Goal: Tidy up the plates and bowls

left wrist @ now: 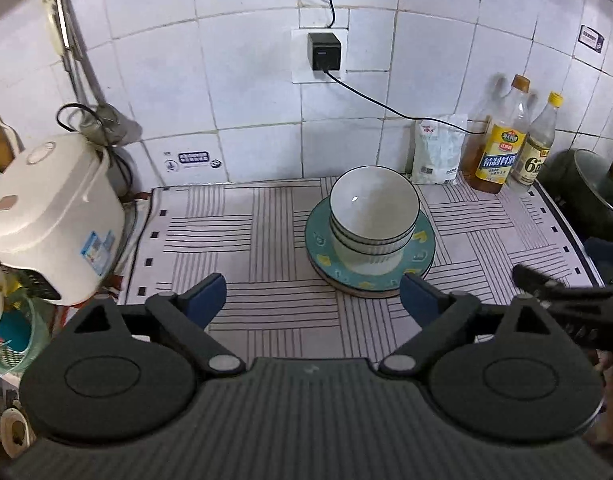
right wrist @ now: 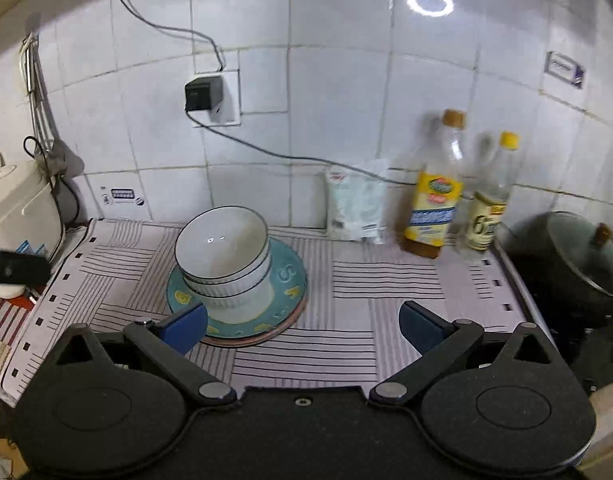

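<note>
White ribbed bowls (left wrist: 372, 220), dark-rimmed, nested in a stack on a teal plate (left wrist: 420, 254) with yellow motifs. More plates sit under it, a pinkish rim showing at the bottom in the right wrist view. The stack is on a striped mat (left wrist: 266, 240) on the counter, toward the back. The top bowl looks empty.

Labels: yellow-label bottle (left wrist: 500, 148) with Chinese characters, amber liquid low down. The smaller yellow-capped bottle (left wrist: 536, 152) reads "6°" and holds clear liquid. White bag (left wrist: 438, 152) against the tiled wall, print too small to read. Wall sticker (left wrist: 592, 39), text illegible. White rice cooker (left wrist: 50, 216) at left with a blue label, unreadable. Dark lidded pot (left wrist: 594, 188) at right. Black charger (left wrist: 324, 51) in the wall socket, cable trailing right.

Left gripper (left wrist: 312, 300): jaws spread wide, nothing between them, blue pads short of the plates. Right gripper (right wrist: 302, 328): jaws also wide apart and empty; the left pad overlaps the plate's edge in view, contact unclear.
</note>
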`<state>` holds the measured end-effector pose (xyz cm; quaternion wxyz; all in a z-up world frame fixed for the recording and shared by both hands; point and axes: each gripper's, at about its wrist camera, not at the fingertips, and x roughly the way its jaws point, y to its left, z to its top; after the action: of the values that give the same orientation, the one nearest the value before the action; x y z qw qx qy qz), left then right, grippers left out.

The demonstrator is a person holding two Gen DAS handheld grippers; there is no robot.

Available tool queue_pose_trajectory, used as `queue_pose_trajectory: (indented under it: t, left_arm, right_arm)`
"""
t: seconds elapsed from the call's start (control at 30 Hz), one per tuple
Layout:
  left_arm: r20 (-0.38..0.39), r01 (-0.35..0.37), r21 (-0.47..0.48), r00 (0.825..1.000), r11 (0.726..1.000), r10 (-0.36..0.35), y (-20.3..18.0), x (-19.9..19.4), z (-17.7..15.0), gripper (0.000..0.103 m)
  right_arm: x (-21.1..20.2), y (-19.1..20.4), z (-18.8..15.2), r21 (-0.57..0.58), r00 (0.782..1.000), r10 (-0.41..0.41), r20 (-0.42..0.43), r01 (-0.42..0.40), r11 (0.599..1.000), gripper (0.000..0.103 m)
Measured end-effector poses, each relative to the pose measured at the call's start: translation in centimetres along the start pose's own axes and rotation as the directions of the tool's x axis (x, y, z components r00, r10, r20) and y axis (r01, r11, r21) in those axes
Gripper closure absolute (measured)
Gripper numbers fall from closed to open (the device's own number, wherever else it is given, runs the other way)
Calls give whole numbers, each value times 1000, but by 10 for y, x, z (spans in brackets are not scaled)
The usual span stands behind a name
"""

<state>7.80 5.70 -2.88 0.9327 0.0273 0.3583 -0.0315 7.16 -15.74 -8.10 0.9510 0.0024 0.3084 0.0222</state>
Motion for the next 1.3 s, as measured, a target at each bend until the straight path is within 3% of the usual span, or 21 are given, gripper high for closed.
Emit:
queue_pose_trajectory:
  t: [0.23,0.63,1.3]
  left_arm:
    - [-22,-66,-28,998,997,66,8,-23,-16,6]
    - [-28,-92,-77,996,993,90,14,-52,-31,6]
    - [-34,-112,-49,993,992,111,-14,-50,-59,6]
  right_arm:
    - [-44,-10,-1,66,999,17,30,-19,998,0]
    - [-89,0,-6,4,999,10,35,-11,1000,0]
    - [-97,-5,-37,-17,995,-66,73,68,998,0]
